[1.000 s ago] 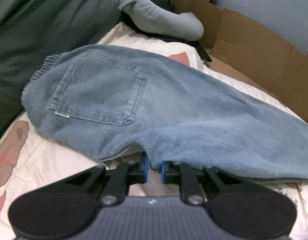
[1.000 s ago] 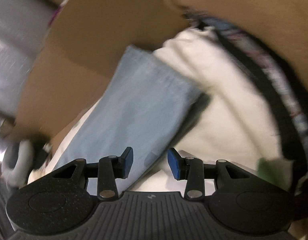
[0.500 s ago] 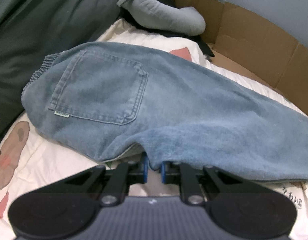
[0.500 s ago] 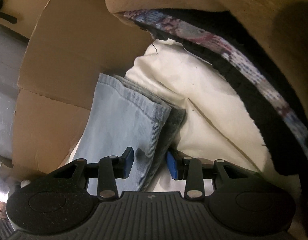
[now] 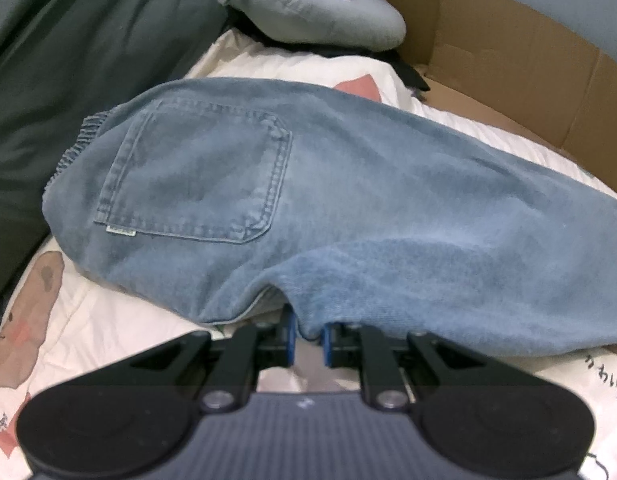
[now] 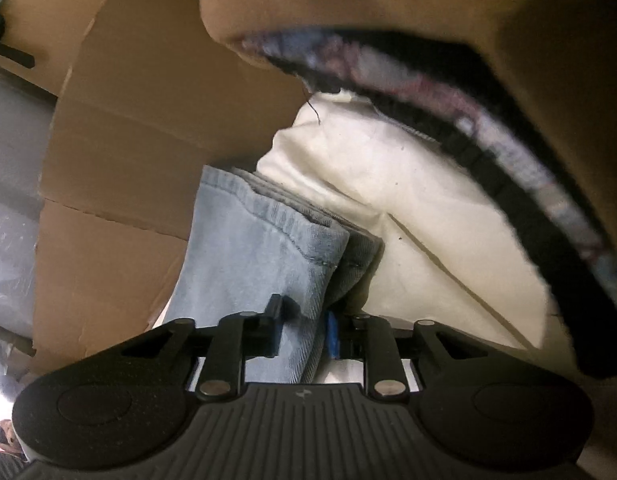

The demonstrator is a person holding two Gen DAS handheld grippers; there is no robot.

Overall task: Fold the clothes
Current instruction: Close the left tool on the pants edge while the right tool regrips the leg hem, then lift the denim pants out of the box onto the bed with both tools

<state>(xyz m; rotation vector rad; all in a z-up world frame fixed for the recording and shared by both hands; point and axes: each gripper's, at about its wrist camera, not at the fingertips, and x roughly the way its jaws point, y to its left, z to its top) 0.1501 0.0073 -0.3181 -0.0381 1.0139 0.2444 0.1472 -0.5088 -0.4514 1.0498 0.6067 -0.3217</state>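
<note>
So the faded light-blue denim jeans [image 5: 348, 208] are lying across a cream printed bedspread [image 5: 108, 320], back pocket up, waistband toward the left of the frame and the legs running off to the lower right. Upper left there's a dark green cushion [image 5: 76, 60], a grey stuffed fabric roll [image 5: 308, 20] at top centre, and a flattened brown cardboard box [image 5: 528, 68] along the upper right. The left tongs [image 5: 308, 338] at the bottom centre are almost fully closed and pinching the near edge of the denim, around the crotch seam by the look of it; my guess is that's to pin the middle so the legs can be swung over it. In the other view, cardboard fills the left, the stacked leg hems [image 6: 276, 240] sit in the middle and the cream bedding bulges to the right, with a dark patterned fabric band [image 6: 508, 140] curving across the upper right. The right tongs [image 6: 302, 330] are closing with the double-layered leg cloth between the blue pads [image 6: 331, 334], which look about touching it. Grabbing both layers near the hem makes sense if the plan is carrying that end up toward the waistband.
</note>
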